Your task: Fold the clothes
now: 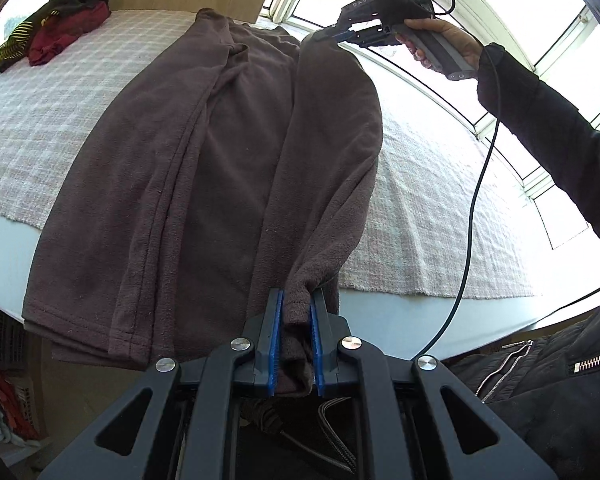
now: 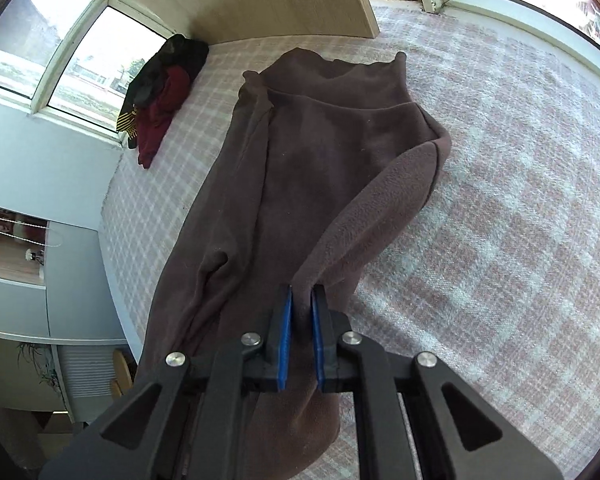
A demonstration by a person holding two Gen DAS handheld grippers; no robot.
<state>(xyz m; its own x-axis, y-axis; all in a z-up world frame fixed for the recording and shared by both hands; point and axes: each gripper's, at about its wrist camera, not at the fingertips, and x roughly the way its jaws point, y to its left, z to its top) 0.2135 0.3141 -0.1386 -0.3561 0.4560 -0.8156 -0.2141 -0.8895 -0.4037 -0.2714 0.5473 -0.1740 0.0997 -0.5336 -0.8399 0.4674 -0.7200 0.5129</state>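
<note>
- Leftmost, I see a clothes pile [image 1: 54, 24] on the checked cloth [image 1: 60, 112].
- My left claw [image 1: 296, 344] is clenched on the brown fleece [image 1: 220, 168], which lies along the cloth.
- My right claw [image 2: 302, 336] grips its sleeve [image 2: 364, 216], lifted.

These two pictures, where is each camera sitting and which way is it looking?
Left wrist view: sits on the left gripper, looking down its fingers at the brown fleece garment; the right gripper, hand and dark sleeve show.
Right wrist view: sits on the right gripper, looking down at the same garment; only its own fingers show.
Shared: the garment, the checked bed cover, the dark red clothes pile.
</note>
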